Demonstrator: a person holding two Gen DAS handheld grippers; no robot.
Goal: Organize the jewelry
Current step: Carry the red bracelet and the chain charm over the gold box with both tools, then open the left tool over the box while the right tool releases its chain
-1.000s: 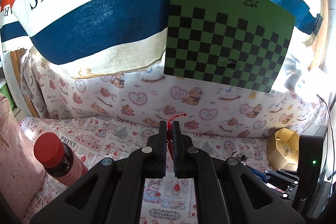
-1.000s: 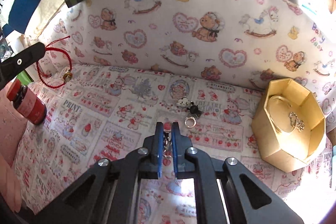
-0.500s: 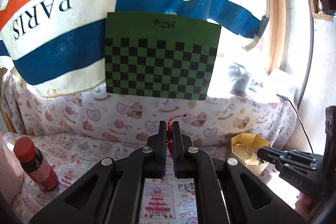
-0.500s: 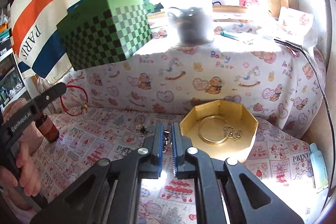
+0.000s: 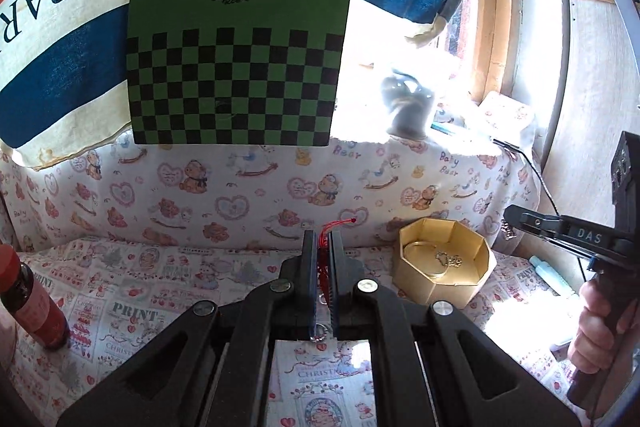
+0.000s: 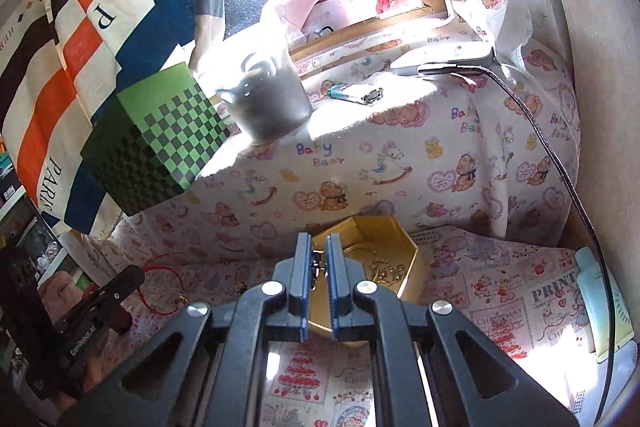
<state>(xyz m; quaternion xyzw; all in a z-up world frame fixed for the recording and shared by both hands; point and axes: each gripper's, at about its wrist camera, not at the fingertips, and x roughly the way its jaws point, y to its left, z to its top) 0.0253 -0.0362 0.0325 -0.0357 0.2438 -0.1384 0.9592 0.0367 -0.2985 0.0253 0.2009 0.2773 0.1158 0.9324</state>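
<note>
My left gripper is shut on a red string bracelet, held above the printed cloth. The bracelet loop also shows hanging from it in the right wrist view. My right gripper is shut on a small silver piece of jewelry and hovers just over the near rim of the gold octagonal box. In the left wrist view the box holds a gold bangle and a chain, and the right gripper comes in from the right with the piece dangling.
A red-capped bottle stands at the left. A green checkered box sits on the ledge behind, with a grey cup beside it. A cable runs down the right. A silver ring lies on the cloth.
My right gripper has moved to the right with its small piece, from the cloth to over the gold box. My left gripper has lifted and turned right with the red bracelet.
</note>
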